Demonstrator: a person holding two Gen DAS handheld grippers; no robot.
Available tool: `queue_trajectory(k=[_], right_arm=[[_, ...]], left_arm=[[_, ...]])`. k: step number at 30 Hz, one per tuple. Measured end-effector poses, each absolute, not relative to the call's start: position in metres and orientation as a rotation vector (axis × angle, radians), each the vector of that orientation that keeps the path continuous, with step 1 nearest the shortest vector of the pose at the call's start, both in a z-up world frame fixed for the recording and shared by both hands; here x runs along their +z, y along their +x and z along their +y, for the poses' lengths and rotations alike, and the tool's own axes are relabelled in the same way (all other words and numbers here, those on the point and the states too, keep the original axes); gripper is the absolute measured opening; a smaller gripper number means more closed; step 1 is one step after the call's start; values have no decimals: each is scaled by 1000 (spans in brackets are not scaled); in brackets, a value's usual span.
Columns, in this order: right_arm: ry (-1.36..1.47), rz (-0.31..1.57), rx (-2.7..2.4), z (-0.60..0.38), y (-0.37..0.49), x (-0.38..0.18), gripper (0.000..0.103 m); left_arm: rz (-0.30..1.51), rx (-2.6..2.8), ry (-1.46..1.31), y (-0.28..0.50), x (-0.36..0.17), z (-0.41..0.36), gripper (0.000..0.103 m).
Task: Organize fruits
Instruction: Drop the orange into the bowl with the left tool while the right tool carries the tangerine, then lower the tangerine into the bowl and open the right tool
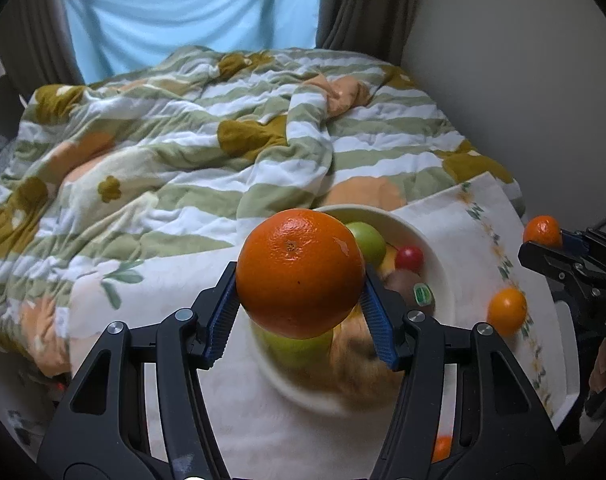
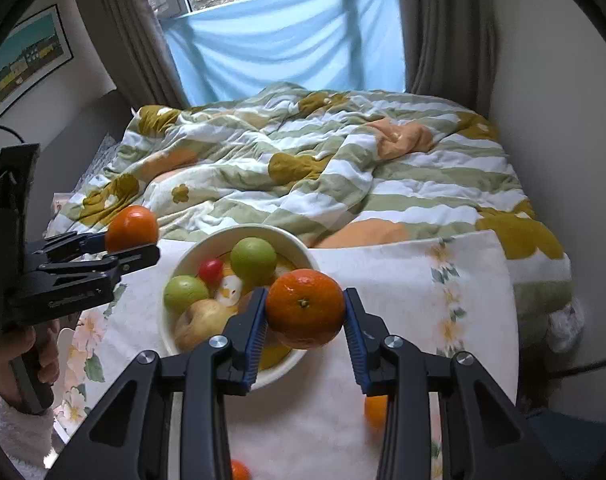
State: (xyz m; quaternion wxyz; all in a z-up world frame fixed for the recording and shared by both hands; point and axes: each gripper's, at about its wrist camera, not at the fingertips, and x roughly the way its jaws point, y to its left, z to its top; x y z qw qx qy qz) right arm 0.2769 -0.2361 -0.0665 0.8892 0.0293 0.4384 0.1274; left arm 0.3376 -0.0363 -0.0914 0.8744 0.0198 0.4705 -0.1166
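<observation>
My left gripper (image 1: 301, 300) is shut on a large orange (image 1: 301, 272) and holds it above the near side of a white bowl (image 1: 435, 256). The bowl holds green apples (image 2: 253, 258), a red fruit (image 2: 211, 270), a yellowish apple (image 2: 201, 322) and other fruit. My right gripper (image 2: 305, 314) is shut on a smaller orange (image 2: 305, 308) above the bowl's right rim (image 2: 299, 246). The right gripper (image 1: 559, 240) shows at the right edge of the left wrist view, and the left gripper (image 2: 135, 242) at the left of the right wrist view.
The bowl stands on a round table under a white floral cloth (image 2: 443, 280). Loose oranges lie on the cloth (image 1: 507, 310) (image 2: 377, 410) (image 2: 239, 470). A bed with a striped quilt (image 2: 323, 168) lies behind, under a window with a blue cloth (image 2: 287, 36).
</observation>
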Motion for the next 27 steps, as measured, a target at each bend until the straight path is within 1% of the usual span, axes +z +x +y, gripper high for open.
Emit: queue_trajectory(k=[8,19,20,21,23,27], right_arm=[[55,946,323,-242,317,-90,34],[91,977,352,-252,338,-106,34],[93,977,351,-252,338,-106,34],[90,977,350,-252,338,-106,34],[95,975,343,-253,339,-106,34],[103,973,328,-255,338,-106,34]], left_arm=[[1051,-223,57,375,-129,-54,64],[1092,-192,110,386,-142,-63,65],[1090,-192,105,386,-142,-62,67],[1078,-196,102,385,-140,-62,71],[1051,-202,106,383,-134,-62,103],[1023,-210,123,380,-123,-62,103]])
